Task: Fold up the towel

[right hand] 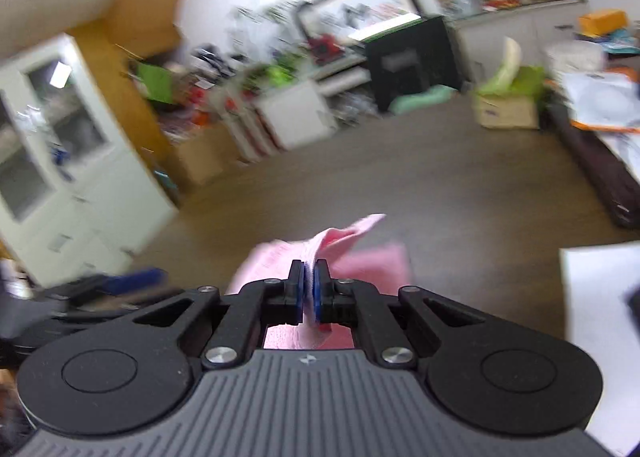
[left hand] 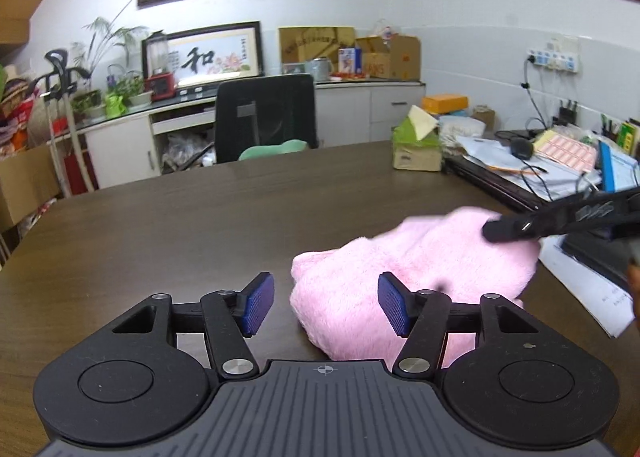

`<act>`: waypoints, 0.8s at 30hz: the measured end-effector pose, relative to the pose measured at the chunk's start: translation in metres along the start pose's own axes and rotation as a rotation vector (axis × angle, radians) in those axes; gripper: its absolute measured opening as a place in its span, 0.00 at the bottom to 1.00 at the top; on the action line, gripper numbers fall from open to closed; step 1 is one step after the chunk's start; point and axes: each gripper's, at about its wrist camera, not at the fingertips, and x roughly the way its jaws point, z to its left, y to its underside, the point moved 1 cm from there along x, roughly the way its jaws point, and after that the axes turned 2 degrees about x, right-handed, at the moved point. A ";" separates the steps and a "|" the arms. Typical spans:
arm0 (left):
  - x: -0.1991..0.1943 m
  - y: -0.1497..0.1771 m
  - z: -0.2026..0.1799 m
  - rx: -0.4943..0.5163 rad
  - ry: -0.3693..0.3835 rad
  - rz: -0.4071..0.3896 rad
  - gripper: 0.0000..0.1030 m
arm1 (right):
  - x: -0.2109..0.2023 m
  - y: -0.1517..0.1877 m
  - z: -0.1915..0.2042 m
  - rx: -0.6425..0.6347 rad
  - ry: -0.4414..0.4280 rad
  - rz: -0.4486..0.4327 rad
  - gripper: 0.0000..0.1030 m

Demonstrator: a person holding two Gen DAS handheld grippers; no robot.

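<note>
On the dark wooden table (left hand: pixel 160 225) the pink towel (left hand: pixel 420 269) is the landmark: it lies bunched in a soft heap on the near right part of the tabletop. To the left of it and just in front, the left gripper (left hand: pixel 326 305) hovers with its blue-padded fingers spread wide, nothing between them, the right-hand pad overlapping the heap's near edge in the view. Behind the towel, across the table, stands a black office chair (left hand: pixel 266 117). At the towel's right upper edge the right gripper (right hand: pixel 308 289) has its jaws clamped narrowly on a fold of the pink cloth, lifting that part above the table. Right of the towel lie white papers (left hand: pixel 580 289).
</note>
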 end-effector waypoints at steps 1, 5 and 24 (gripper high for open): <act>0.002 0.001 -0.004 0.012 -0.005 0.003 0.58 | 0.004 0.003 -0.005 0.013 0.018 0.014 0.05; 0.014 0.005 -0.011 0.023 -0.002 0.043 0.58 | 0.023 0.019 -0.031 0.087 -0.019 0.093 0.09; 0.062 0.029 -0.015 0.042 -0.005 0.213 0.65 | 0.070 -0.012 -0.007 0.109 -0.225 0.198 0.46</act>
